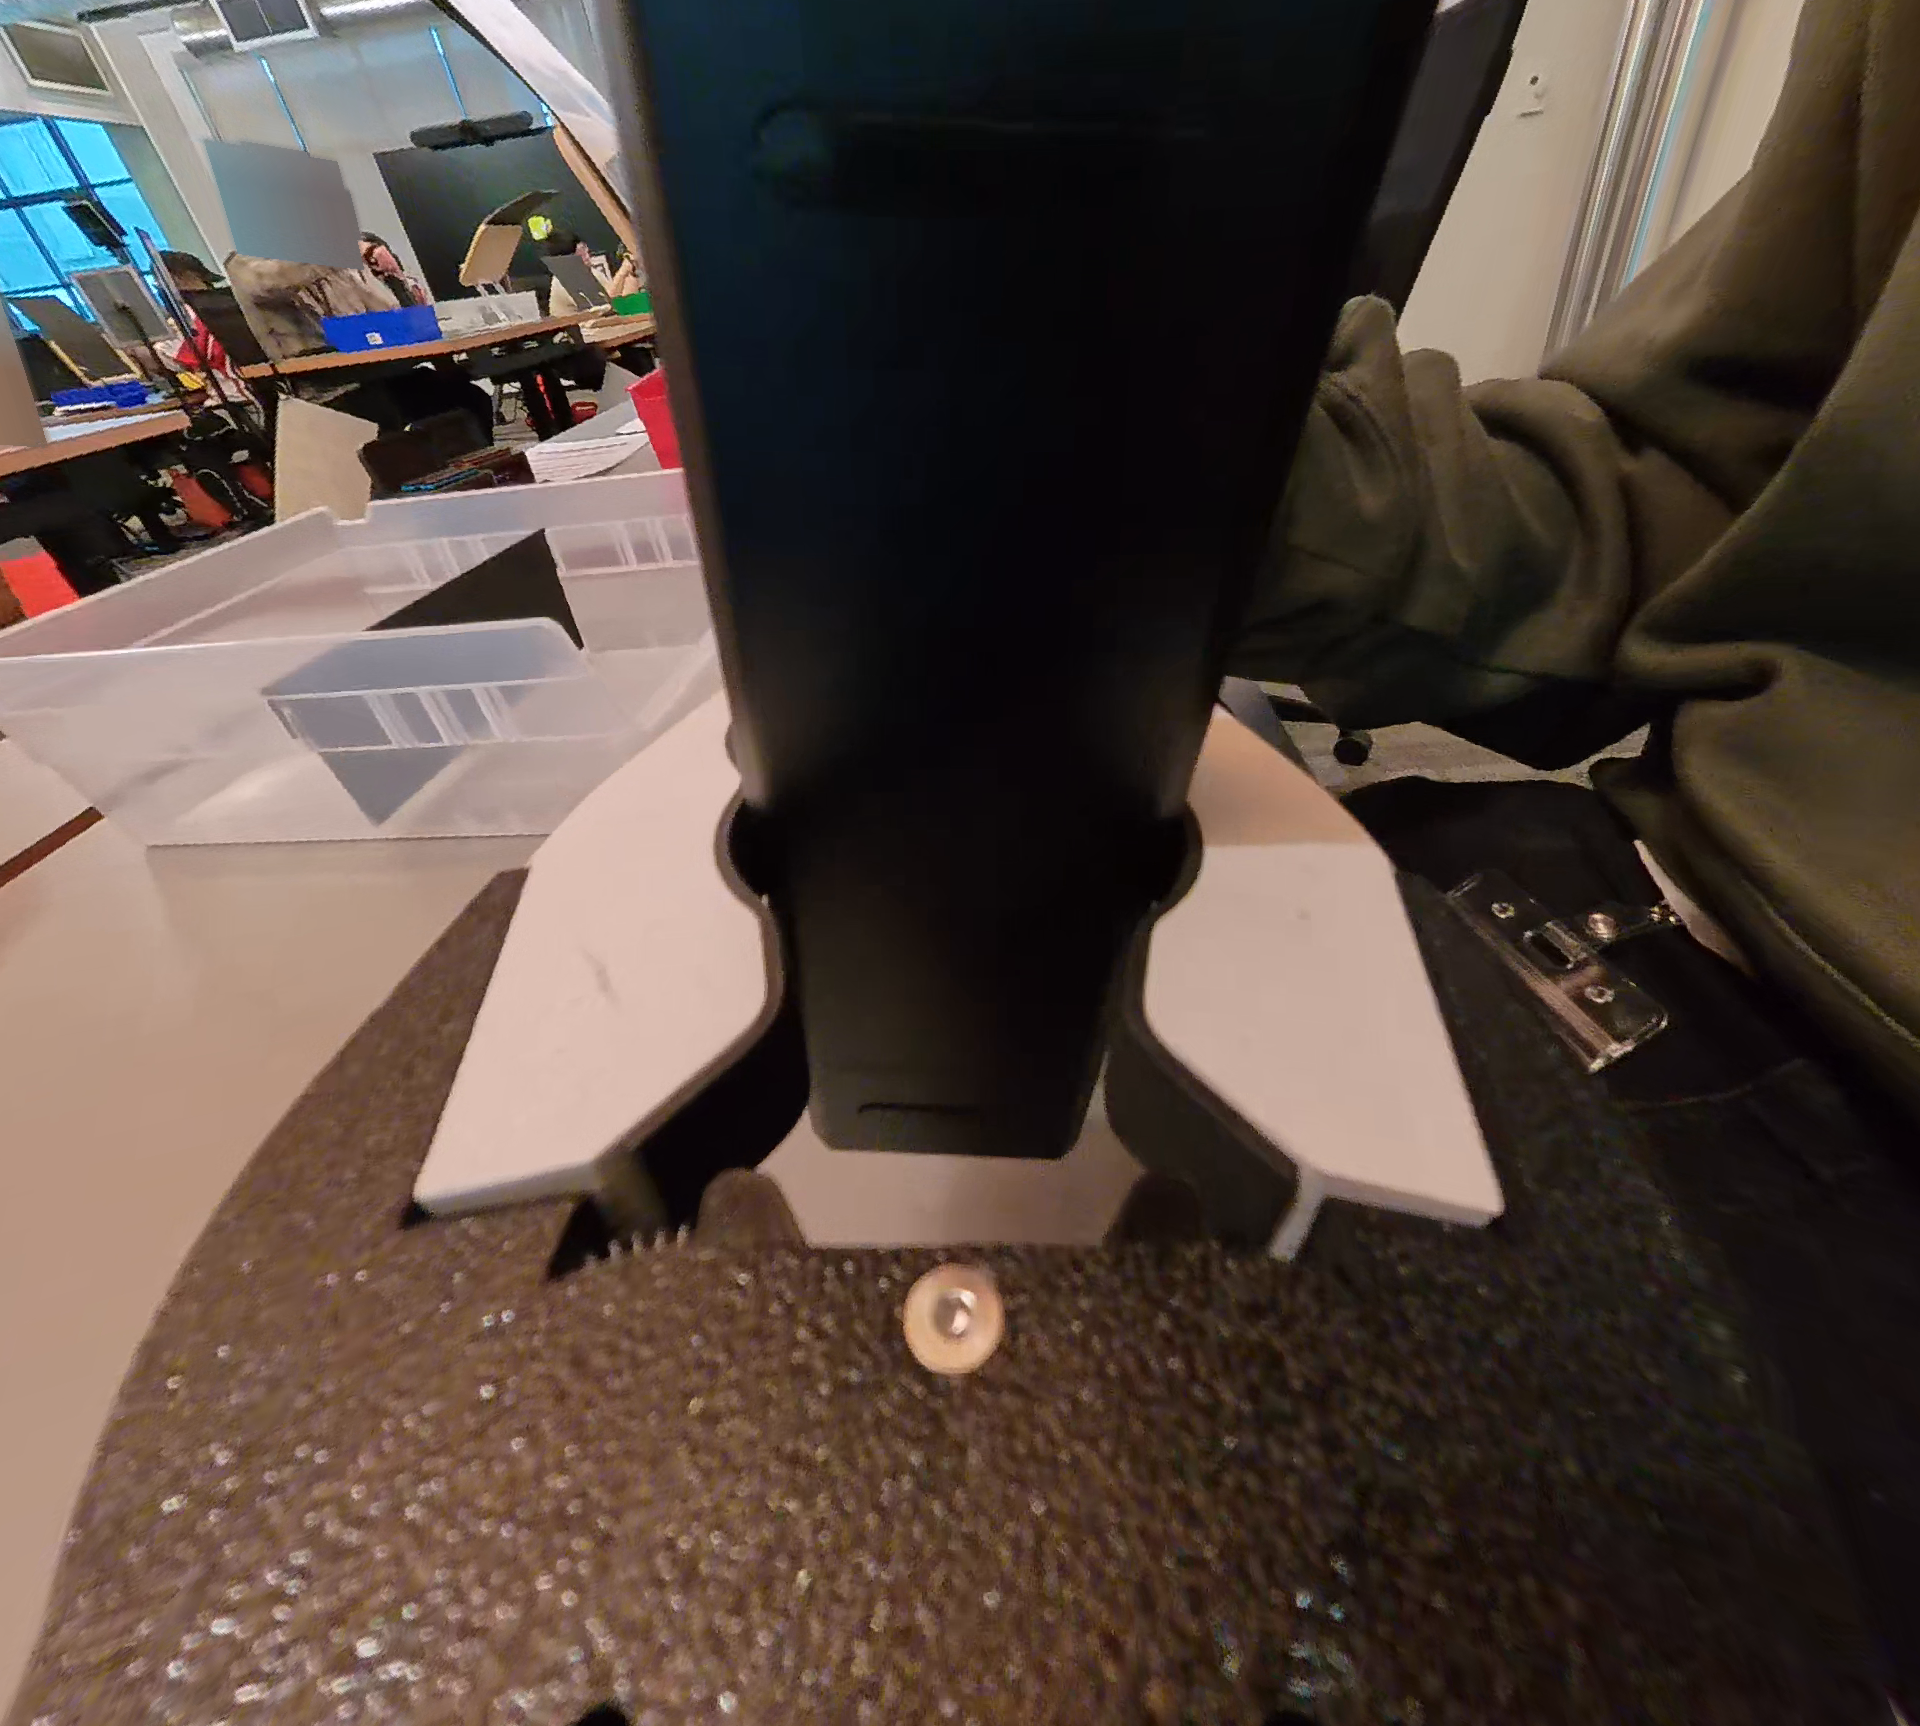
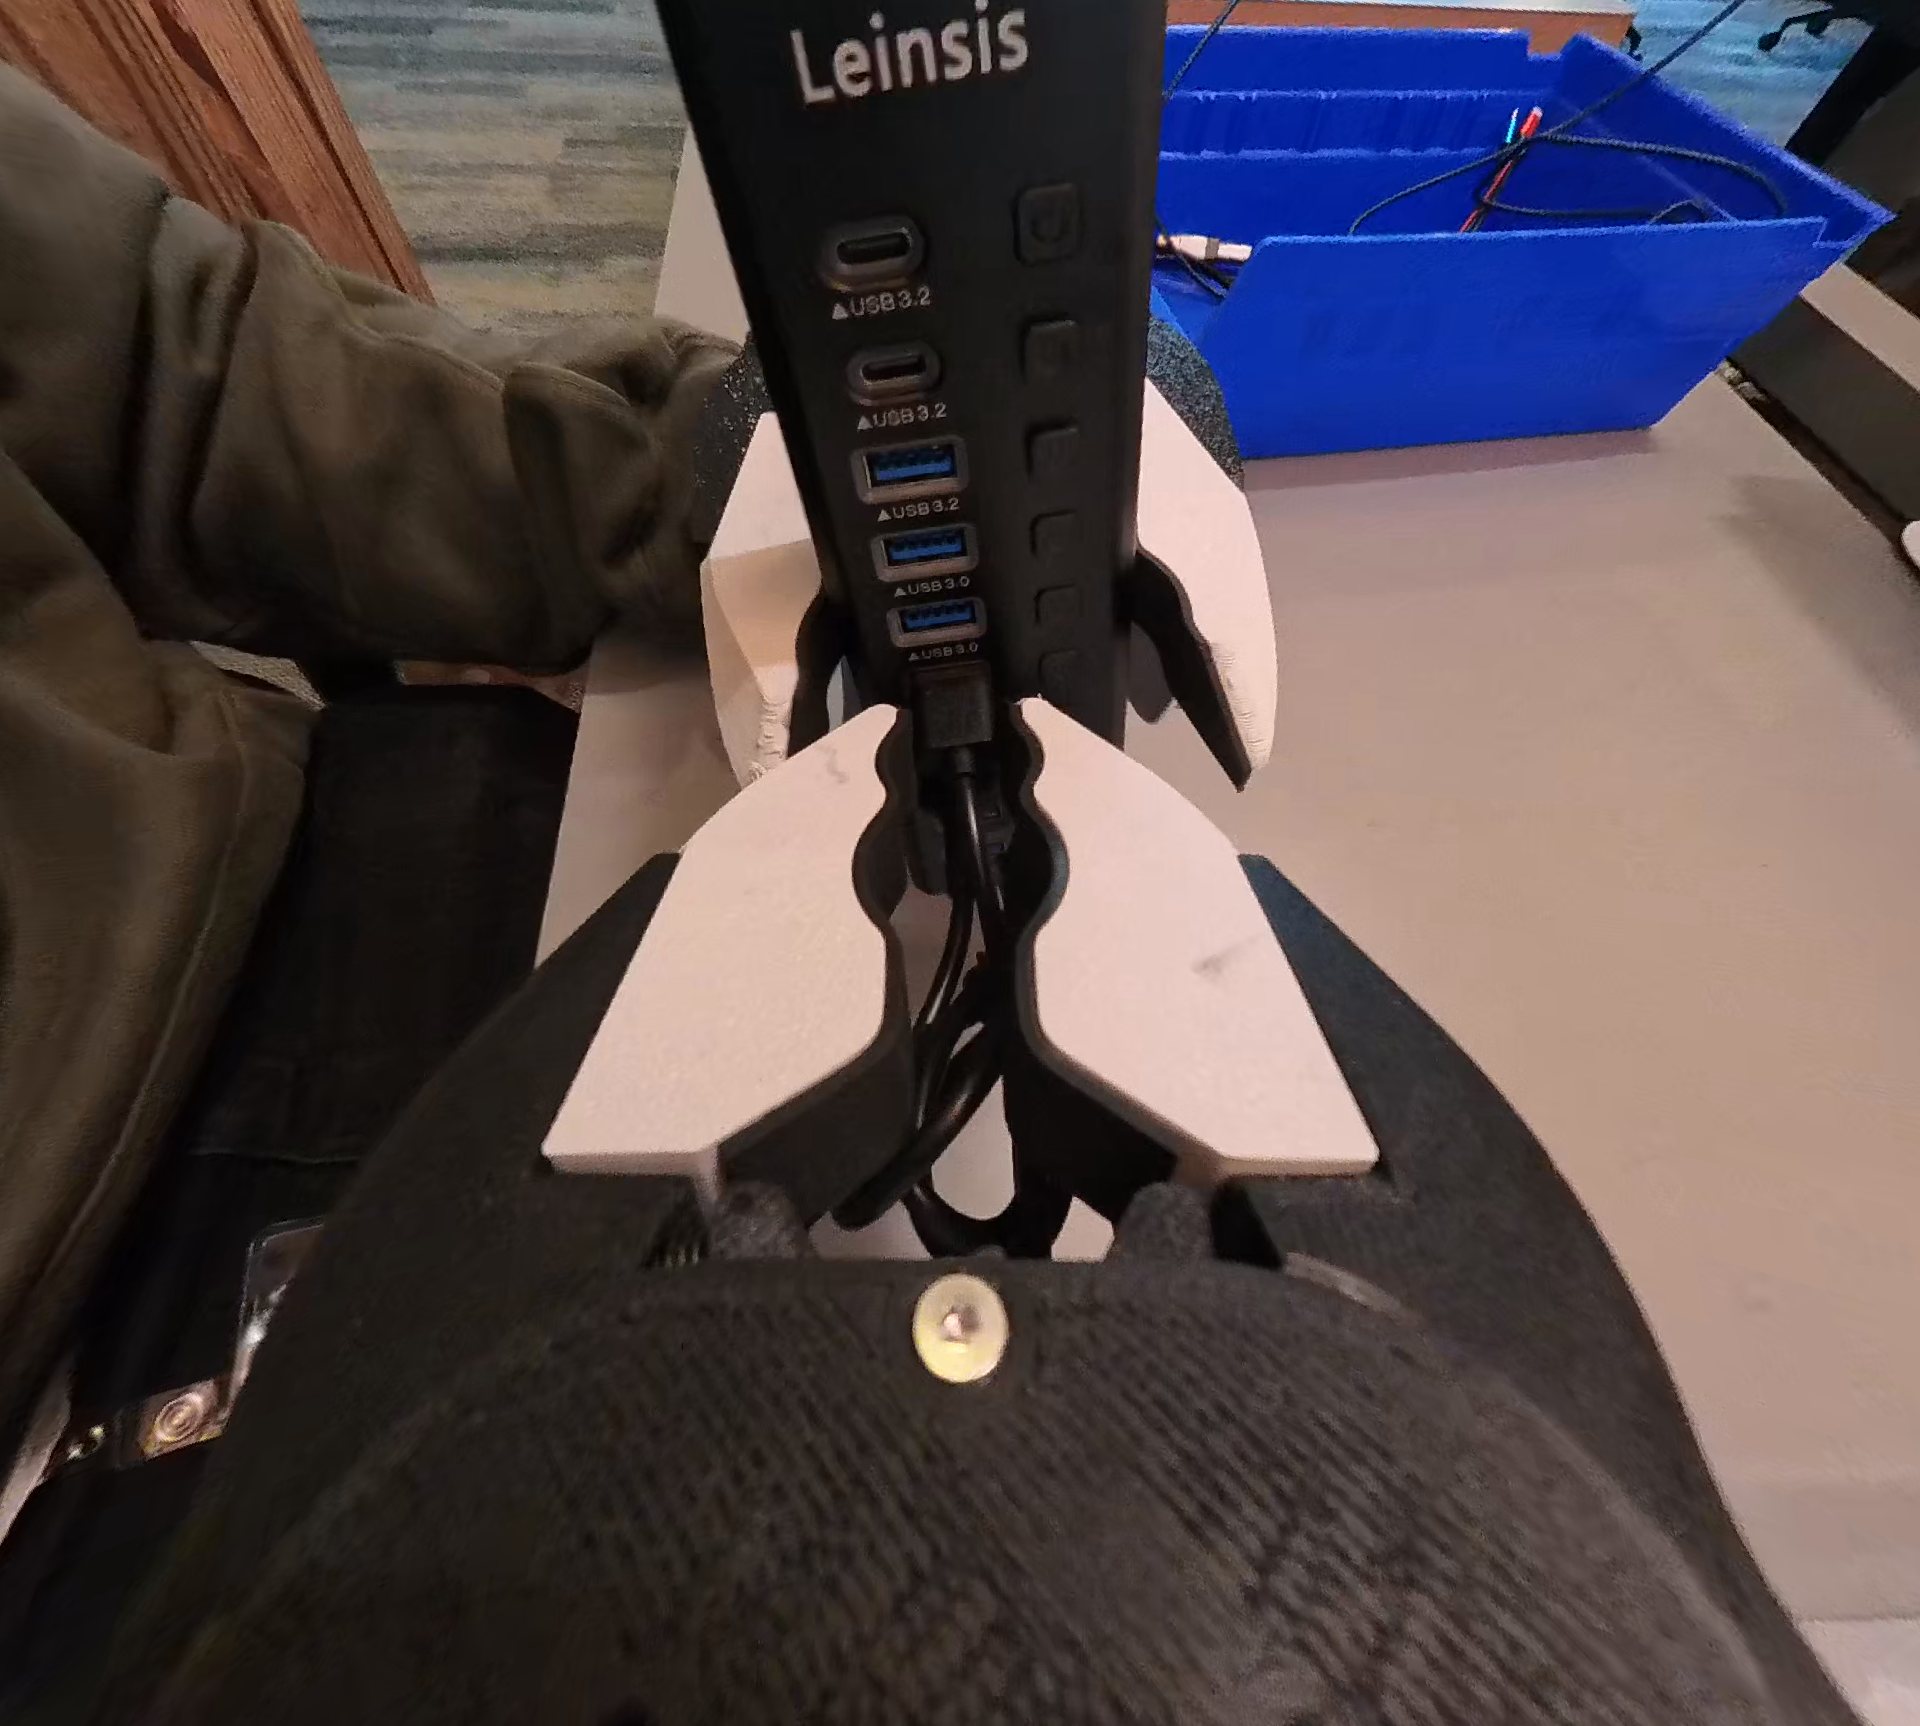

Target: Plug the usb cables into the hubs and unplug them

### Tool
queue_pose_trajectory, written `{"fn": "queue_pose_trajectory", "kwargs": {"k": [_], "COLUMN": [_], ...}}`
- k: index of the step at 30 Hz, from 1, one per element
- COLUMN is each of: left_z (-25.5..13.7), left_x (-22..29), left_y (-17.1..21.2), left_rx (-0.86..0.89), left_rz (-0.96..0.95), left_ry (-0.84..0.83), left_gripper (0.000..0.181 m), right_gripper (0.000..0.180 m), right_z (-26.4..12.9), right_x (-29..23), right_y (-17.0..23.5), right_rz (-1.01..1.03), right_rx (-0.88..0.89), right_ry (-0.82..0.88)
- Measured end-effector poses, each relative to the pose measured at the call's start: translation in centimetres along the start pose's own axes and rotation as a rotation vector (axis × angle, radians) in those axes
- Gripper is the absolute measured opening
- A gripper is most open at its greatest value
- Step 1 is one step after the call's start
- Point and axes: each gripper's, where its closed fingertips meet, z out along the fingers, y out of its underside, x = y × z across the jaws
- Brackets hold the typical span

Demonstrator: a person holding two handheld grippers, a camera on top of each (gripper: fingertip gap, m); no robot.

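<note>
Right wrist view: both jaws clamp, apparently, hub (image 2: 914, 305), cable (image 2: 951, 710); beige table (image 2: 1558, 741).

We see even indoor light in both views, with blue daylight from windows (image 1: 52, 211) far left in the left wrist view. The USB hub (image 1: 997, 429) fills that view as a dark, underexposed slab with little surface detail. In the right wrist view the hub (image 2: 935, 305) is sharp at mid-frame, while its top edge smears. Wide-angle bending curves the desk (image 2: 1558, 741) and the blue bin (image 2: 1455, 326) toward the borders. Soft shadows lie under the fingers (image 2: 1143, 1001).
</note>
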Motion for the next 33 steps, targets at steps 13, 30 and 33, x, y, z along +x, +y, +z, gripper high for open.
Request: {"fn": "queue_pose_trajectory", "kwargs": {"k": [13,30,33], "left_z": [-5.5,-7.0,-6.9], "left_x": [-4.7,-4.8,-4.7], "left_y": [-1.5,-2.5,-2.7], "left_rx": [0.038,0.068,0.079], "left_rz": [0.009,0.009,0.008], "left_ry": [-0.235,-0.241,-0.234], "left_gripper": [0.071,0.071,0.071], "right_gripper": [0.016,0.016,0.016], "right_z": [-14.5,-17.9,-18.0], "right_x": [10.1,23.1,23.4], "right_y": [-1.6,9.1,10.8], "right_rz": [0.093,0.28,0.277], "right_rx": [0.298,-0.072,-0.167], "right_ry": [0.555,0.776,0.803]}}
